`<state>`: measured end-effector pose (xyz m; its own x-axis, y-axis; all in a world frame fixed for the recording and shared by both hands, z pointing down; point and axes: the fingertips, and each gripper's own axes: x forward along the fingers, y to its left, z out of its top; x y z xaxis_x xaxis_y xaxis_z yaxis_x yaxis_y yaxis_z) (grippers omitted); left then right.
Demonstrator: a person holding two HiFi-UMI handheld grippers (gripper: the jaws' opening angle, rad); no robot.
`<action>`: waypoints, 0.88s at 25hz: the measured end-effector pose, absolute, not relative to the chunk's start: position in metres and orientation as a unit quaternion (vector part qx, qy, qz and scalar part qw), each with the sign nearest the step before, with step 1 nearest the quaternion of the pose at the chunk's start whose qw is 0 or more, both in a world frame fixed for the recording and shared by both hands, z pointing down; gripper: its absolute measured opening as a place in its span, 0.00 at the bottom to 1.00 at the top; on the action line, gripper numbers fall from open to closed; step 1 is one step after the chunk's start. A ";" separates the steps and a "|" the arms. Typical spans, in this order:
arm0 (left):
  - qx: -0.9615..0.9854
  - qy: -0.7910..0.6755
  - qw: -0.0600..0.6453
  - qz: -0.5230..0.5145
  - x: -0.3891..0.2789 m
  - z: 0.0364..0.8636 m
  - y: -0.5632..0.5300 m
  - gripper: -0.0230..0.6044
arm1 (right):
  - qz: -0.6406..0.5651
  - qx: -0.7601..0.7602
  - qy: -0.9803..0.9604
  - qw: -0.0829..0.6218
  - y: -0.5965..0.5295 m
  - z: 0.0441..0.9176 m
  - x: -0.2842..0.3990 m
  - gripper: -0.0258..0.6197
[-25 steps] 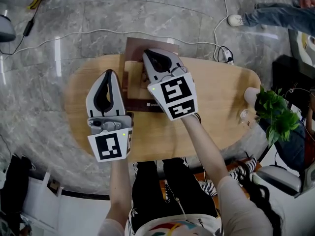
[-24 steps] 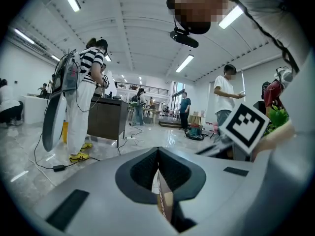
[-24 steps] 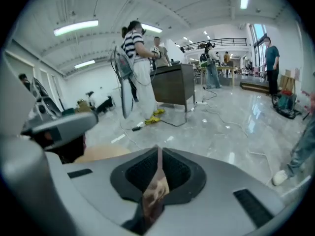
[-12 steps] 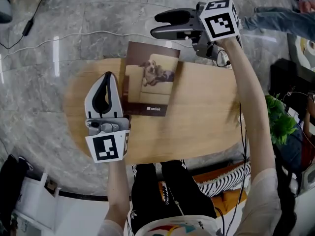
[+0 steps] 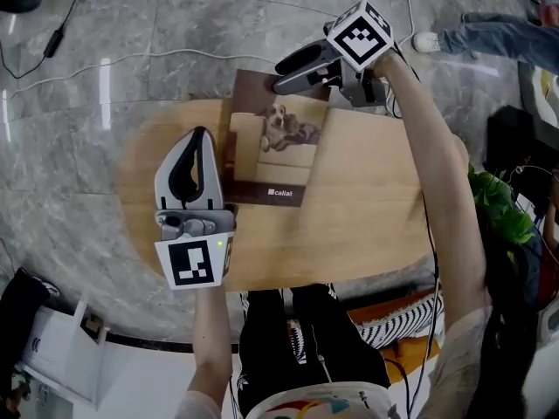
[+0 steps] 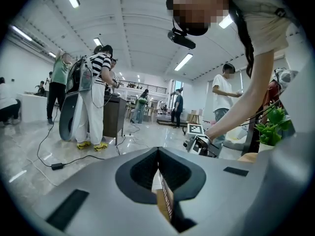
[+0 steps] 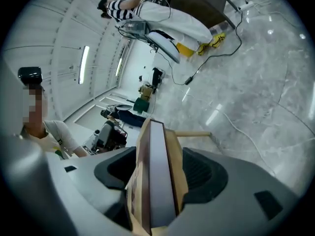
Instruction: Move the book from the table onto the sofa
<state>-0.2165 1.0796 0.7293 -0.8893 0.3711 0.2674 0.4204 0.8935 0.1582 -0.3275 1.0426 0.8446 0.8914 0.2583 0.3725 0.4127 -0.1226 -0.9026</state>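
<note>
Book weight: brown book with a dog on a cream sofa pictured on its cover [image 5: 275, 147]. The pale page block is thick, so it is probably stiff and moderately heavy, and unlikely to flop.
Book surface: the cover looks smooth and is likely to slip out of a shallow bite. It does not look fragile.
Hold point: the far end overhangs the oval light-wood table [image 5: 384, 199], leaving room for one jaw above and one below. A deep bite there seems best.
Book looks: closed and lying flat, cover up, with a small white word near its near edge.
Book place: on the table's far half, its far end past the rim.
Right gripper [image 5: 281, 75]: the jaws have just been opening and now stand spread wide astride the book's far end, not clamping it.
Left gripper [image 5: 199, 134]: the jaws are closed tip to tip and hold nothing, sitting at the book's left edge.
</note>
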 end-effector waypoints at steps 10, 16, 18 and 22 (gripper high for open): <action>-0.195 -0.966 0.123 -0.118 -0.217 0.734 1.077 0.05 | -0.051 -0.716 -0.148 0.680 1.026 0.854 -0.297 0.42; -0.195 -0.967 0.119 -0.111 -0.219 0.727 1.084 0.05 | -0.010 -0.692 -0.129 0.710 1.028 0.835 -0.302 0.29; -0.195 -0.967 0.117 -0.110 -0.220 0.720 1.087 0.05 | 0.008 -0.693 -0.139 0.707 1.035 0.825 -0.309 0.28; -0.184 -0.969 0.121 -0.109 -0.227 0.702 1.088 0.05 | 0.051 -0.700 -0.167 0.692 1.057 0.794 -0.331 0.28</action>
<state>-0.2265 1.0876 0.7023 -0.9027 0.3309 0.2751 0.3837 0.9083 0.1664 -0.3311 1.0566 0.7940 0.9388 0.3045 0.1610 0.1645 0.0142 -0.9863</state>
